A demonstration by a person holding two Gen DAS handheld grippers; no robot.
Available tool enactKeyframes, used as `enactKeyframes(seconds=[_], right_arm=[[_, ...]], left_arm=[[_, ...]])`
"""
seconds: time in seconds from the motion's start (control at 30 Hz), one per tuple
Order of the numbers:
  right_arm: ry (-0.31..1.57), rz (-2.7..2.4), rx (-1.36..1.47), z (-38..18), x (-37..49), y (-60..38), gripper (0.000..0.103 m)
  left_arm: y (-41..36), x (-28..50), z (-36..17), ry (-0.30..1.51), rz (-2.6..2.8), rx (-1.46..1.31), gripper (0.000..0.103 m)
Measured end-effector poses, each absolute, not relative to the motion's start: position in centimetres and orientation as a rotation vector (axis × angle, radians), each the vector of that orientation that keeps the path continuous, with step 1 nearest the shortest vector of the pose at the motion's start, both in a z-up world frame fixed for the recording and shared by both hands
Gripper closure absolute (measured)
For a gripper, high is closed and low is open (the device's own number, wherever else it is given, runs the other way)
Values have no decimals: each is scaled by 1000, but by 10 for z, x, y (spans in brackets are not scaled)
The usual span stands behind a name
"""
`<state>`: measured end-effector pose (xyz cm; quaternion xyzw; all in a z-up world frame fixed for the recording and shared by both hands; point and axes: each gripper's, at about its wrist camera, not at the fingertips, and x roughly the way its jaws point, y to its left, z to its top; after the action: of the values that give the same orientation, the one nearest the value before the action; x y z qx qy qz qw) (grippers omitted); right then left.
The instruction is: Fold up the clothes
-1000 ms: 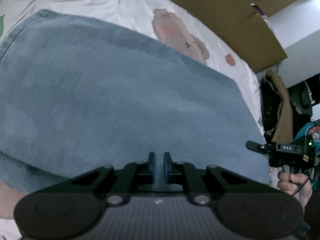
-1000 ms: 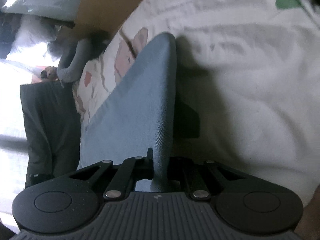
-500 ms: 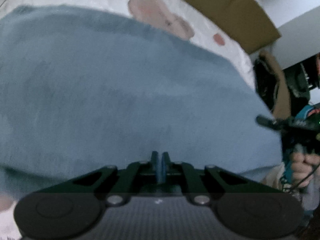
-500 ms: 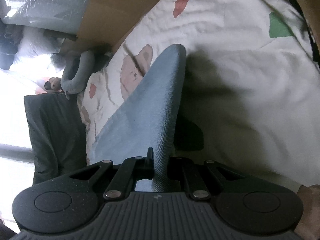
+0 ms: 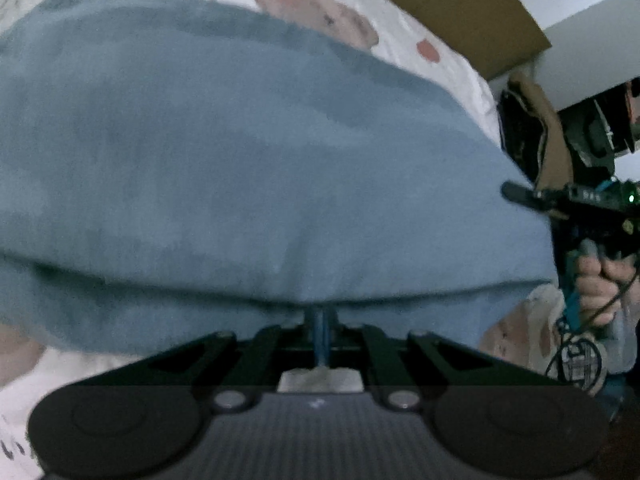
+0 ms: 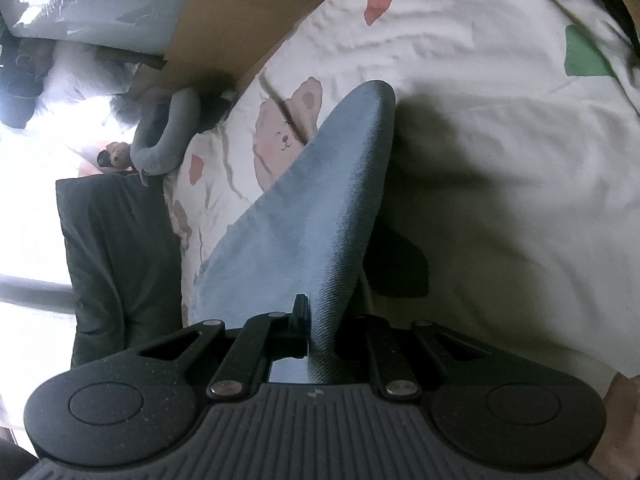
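While the blue garment hung soft and limp above the bear-print sheet, the left gripper and right gripper each pinched its near edge; hem corners looked the likeliest holds.

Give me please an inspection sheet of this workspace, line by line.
Surface: bedsheet, white with bear prints, wrinkled.
Job's things: blue garment, lifted along one edge.
Clutter: grey tube-shaped item at the bed edge.
Grippers: left gripper shut on the garment; right gripper shut on the garment.
Cables: black cable below the hand.
Surroundings: cardboard, dark cloth.
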<state>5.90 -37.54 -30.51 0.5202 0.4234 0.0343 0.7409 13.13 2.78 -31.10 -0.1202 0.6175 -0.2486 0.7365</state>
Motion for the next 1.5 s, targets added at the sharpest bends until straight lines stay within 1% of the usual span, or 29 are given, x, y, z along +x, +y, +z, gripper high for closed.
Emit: enactKeyframes(seconds=[0.03,0.13,0.27,0.33,0.4,0.53,0.9,1.17,1.5], right_arm=[[928,75,1141,-306,60,-376,85],[923,73,1141,-307,62,-376,80],[933,57,1145,-316,64,-378,77],[937,38,1169,-324,63,-380,71],[949,6,1186,-332,62,-382,69],[986,-47,1186,-345,64,-385,69],[922,-92,1188,-352,66,-393,69],[915,-68,1143,-354,76,-392,69],[997,-15,1062,-352,90,-387,71]], left_arm=[[29,134,-311,1347,-534,-270,101],[33,144,-310,1321,-499,-283,101],[30,154,-320,1321,-468,-269,101],[22,160,-324,1317,-452,-264,101],[8,166,-327,1305,-446,-260,101],[-6,184,-326,1273,-438,-225,100],[-19,226,-328,1219,-376,-177,101],[-32,254,-329,1186,-362,-174,101],[-44,279,-333,1142,-340,-194,101]])
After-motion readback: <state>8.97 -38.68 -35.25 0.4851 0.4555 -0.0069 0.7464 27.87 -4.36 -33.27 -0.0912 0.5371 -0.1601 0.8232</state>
